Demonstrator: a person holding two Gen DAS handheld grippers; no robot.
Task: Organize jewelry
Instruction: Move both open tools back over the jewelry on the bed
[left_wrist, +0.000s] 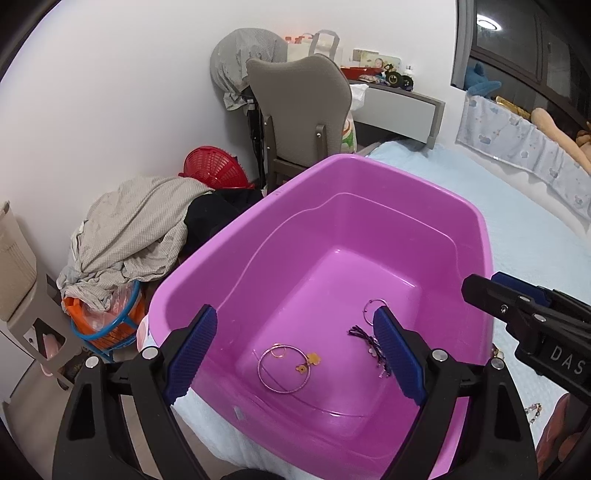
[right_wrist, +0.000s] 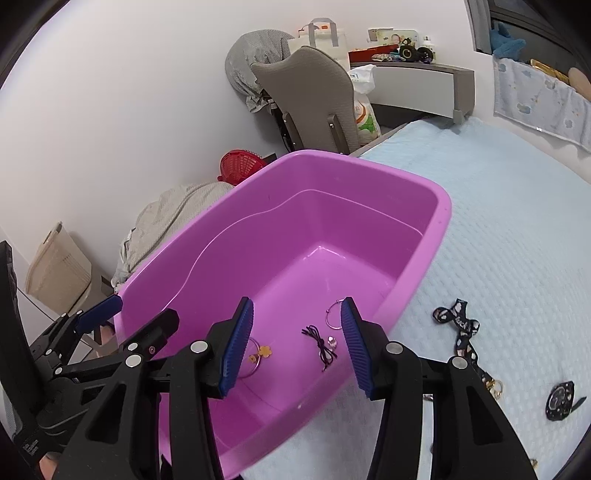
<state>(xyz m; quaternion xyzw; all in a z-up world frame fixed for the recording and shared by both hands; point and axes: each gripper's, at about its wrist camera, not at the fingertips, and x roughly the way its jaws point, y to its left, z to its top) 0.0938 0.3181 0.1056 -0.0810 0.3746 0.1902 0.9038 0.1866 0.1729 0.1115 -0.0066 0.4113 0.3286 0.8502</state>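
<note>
Here, both claws hang open and empty over the near rim of the pink tub (left_wrist: 207, 258): left claw (left_wrist: 295, 354), right claw (right_wrist: 297, 345). Inside the tub lie a hoop bracelet (left_wrist: 282, 369), a dark cord piece (right_wrist: 320, 345) and a ring (right_wrist: 334, 314). Right of the tub, a black ribbon (right_wrist: 460, 325) and watch (right_wrist: 559, 400) wait on the bed (right_wrist: 498, 221); the right claw should pinch them low, lift clear of the rim, then drop.
</note>
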